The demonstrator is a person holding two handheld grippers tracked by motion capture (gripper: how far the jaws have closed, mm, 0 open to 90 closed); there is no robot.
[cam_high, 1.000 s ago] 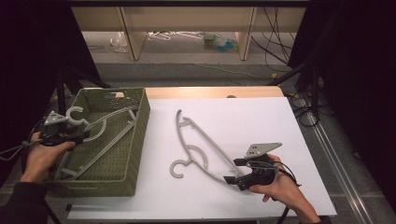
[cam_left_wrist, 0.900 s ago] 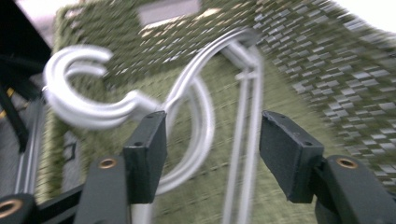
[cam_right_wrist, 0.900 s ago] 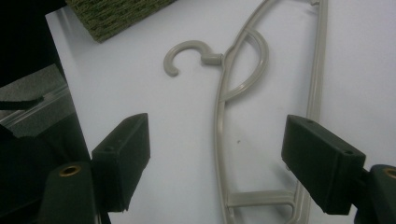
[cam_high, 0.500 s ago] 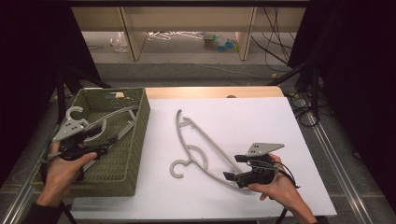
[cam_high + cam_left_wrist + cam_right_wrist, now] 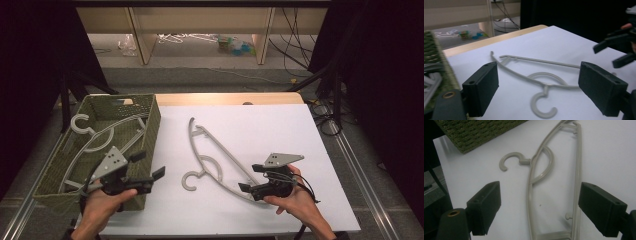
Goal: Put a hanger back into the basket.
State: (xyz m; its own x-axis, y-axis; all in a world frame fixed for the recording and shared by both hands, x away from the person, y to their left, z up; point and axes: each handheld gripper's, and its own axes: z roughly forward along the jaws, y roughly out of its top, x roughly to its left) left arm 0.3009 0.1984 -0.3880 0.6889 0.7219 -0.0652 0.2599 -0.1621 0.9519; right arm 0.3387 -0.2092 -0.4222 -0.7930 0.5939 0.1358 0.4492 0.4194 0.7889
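Centrally on the white table (image 5: 300, 135) lies a pale grey plastic hanger (image 5: 215, 160): thin curved shoulders, a straight bar, an inner arc below the neck and an open C-shaped hook (image 5: 189, 181). It lies flat, just right of the green woven basket (image 5: 150, 120) and clear of its wall. Long axis runs from far-left to near-right; one shoulder tip points toward the far edge near the basket's far corner, the other end reaches the near-right, by the right gripper (image 5: 248, 189). Hook points near-left, its opening facing the far side. Right gripper, in the person's right hand (image 5: 295, 200), sits at the hanger's near-right end, jaws wide apart, holding nothing; in the right gripper view the hanger (image 5: 554, 182) runs up between the two black jaws, both rails inside the gap, touching neither pad. Left gripper (image 5: 152, 177) hovers over the basket's near-right corner, jaws spread wide and empty, aimed right toward the hook; hanger well apart from it. In the left gripper view the hanger (image 5: 541, 75) lies beyond the jaws, hook (image 5: 541, 110) nearest. A second grey hanger (image 5: 100, 140) of the same kind rests inside the basket, hook toward the far-left corner.
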